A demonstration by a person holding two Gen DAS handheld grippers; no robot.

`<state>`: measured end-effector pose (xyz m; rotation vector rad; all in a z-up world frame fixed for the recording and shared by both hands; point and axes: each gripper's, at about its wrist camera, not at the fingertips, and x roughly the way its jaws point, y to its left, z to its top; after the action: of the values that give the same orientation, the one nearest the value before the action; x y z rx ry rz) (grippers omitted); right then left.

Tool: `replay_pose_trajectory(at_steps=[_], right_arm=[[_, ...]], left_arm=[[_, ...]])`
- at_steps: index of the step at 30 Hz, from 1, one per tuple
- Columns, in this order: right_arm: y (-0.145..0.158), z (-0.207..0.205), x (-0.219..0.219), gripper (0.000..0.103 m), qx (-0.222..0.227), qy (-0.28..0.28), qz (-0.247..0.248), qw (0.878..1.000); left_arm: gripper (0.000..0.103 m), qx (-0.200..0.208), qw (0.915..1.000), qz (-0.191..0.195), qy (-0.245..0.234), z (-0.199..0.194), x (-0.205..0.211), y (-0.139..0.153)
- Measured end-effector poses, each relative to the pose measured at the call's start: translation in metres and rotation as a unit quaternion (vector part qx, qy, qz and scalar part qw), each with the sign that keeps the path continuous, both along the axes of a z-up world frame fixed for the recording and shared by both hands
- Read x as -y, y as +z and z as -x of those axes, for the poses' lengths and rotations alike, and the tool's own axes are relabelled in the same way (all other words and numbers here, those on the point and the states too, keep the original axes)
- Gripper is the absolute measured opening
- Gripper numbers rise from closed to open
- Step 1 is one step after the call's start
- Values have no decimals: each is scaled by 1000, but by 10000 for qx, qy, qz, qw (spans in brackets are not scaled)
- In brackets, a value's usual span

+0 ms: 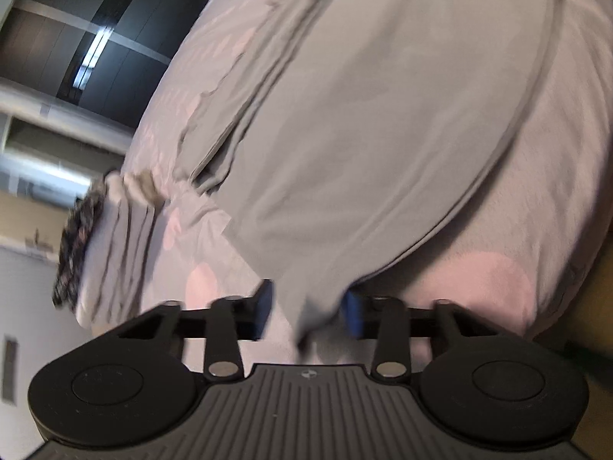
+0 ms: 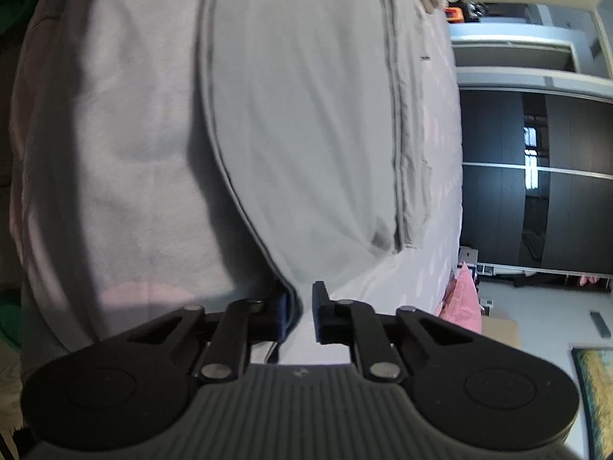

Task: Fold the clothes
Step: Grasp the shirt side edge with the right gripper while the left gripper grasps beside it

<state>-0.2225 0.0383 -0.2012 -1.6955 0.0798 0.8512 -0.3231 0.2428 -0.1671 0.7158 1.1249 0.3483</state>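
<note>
Both claws sit at the near edge of the grey garment (image 1: 383, 122) lying mostly flat on the bed (image 1: 498, 280), its long side running away from us: left gripper (image 1: 308, 312) spread around a corner, right gripper (image 2: 300, 312) pinching the hem, folding barely begun, I think.

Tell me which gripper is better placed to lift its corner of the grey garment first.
Right. The right gripper has its jaws nearly together around the edge of the grey garment. The left gripper stands wide open with the corner loose between its fingers, so it probably must close first.
</note>
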Motion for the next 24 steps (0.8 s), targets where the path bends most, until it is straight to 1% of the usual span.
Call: replay_pose_trajectory(at_steps=[2,3,6,7,8,10,12,13,14,16,19,20,23,24], right_arm=[[6,-4,-3,8,85,-125,-263,9995],[9,-6,-4,8,129,-187,-396,9990],[20,-14,-8,7,223,-432,-841,9953],[25,-16,-10,6,243,-528,-1006,9932],[30,-18,-11,5,259,-618,-1165,9909],[39,-21,-12,5,262,-737,-1444,9864],[45,-23,-14,5,304,-780,-1641,9829],[47,-24,-15,5,325,-800,-1739,9810],[48,-26,-15,5,284,-806,-1728,9812],[47,-28,-14,5,208,-804,-1638,9830],[40,-25,-12,5,243,-701,-1396,9874],[39,-23,-10,5,245,-686,-1348,9882],[38,-25,-11,5,187,-717,-1262,9892],[38,-25,-12,5,183,-730,-1248,9893]], left_arm=[[20,310,9986,166,390,-1,-8,11],[18,510,9965,278,606,-1,-15,17],[11,1105,9850,586,1186,-1,-33,38],[9,1276,9813,625,1300,-1,-36,44],[4,1445,9771,663,1414,0,-40,50],[2,1751,9699,668,1556,2,-44,61],[0,2060,9602,800,1707,4,-50,73],[0,2112,9577,896,1736,5,-53,77],[0,2162,9551,991,1765,5,-56,81],[0,2074,9581,1048,1672,5,-57,81],[0,1827,9706,996,1209,2,-47,75],[3,1748,9743,973,1031,2,-42,73],[22,1338,9860,946,308,-2,-23,61],[26,1153,9892,900,49,-2,-16,55]])
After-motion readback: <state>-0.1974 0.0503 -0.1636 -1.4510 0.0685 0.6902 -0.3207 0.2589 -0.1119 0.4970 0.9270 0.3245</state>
